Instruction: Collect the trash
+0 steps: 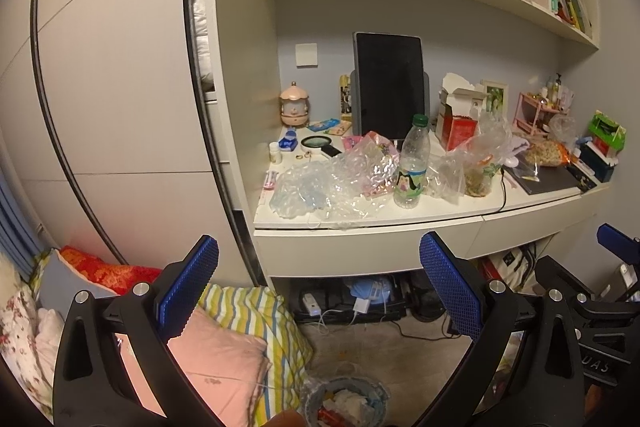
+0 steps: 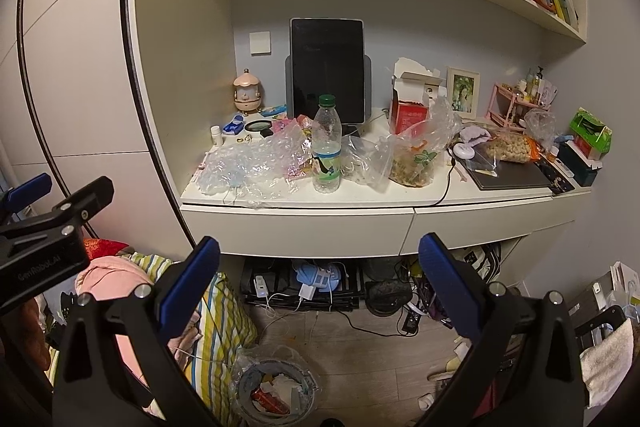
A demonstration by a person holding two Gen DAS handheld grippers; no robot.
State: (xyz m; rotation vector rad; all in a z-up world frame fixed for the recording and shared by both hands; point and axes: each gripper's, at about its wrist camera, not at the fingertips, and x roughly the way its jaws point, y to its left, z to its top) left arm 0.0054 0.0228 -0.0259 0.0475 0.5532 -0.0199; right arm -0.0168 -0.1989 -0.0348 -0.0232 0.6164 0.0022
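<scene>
Bubble wrap (image 2: 244,167) and a plastic bottle (image 2: 327,151) sat on our desk (image 2: 304,205); the waste bin (image 2: 276,391) stood on the floor below. We held the left gripper (image 1: 320,291) and right gripper (image 2: 320,287) spread wide, empty.

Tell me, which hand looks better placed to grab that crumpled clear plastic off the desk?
Probably left. The left gripper sits open, and the plastic wrap lies straight ahead of it; from the right gripper, also open, it lies off to the left.
</scene>
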